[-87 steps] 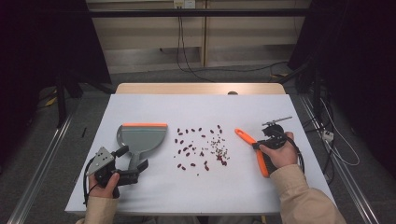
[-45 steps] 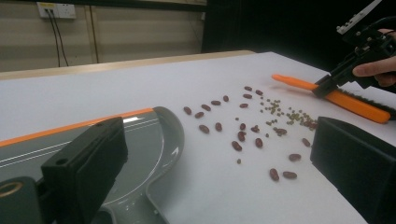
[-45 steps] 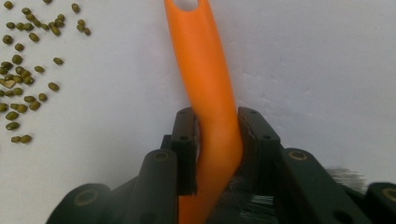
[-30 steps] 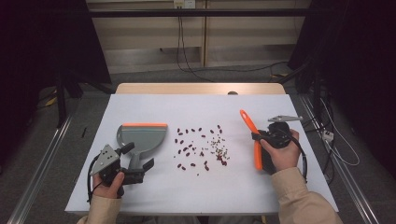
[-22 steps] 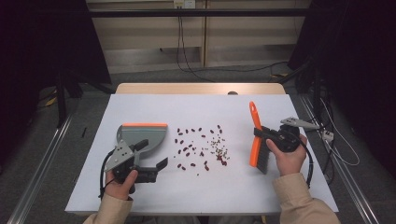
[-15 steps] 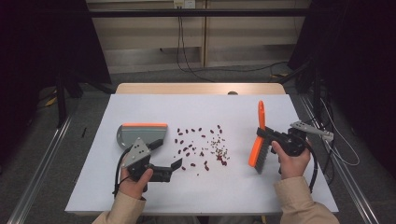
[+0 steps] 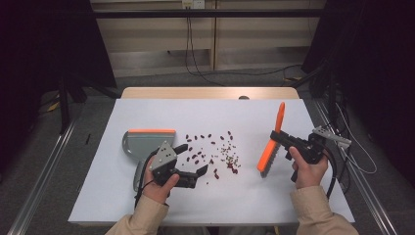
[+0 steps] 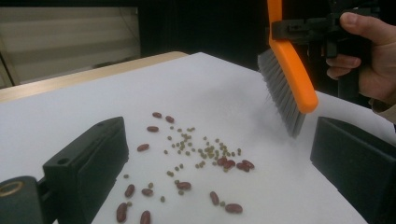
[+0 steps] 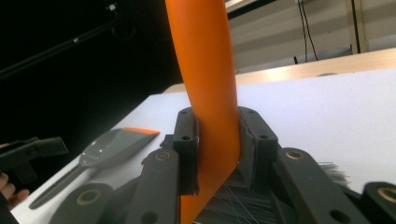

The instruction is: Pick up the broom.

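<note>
the hand-held gripper [image 9: 217, 154] clamps the orange brush [image 9: 210, 88]; a grey dustpan [image 9: 109, 147] lies on the white table [image 9: 327, 112].

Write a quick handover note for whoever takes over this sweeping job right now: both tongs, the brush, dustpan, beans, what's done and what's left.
Right tongs: shut on the orange brush, held lifted right of the spill, bristles down.
Left tongs: open, holding nothing, near the spill's left edge.
Dustpan: lies flat on the white table, left of the beans, not gripped.
Done: brush picked up.
Left: take the dustpan by its handle, set it against the spill, sweep the red beans and small green ones in. None are in the pan yet.
</note>
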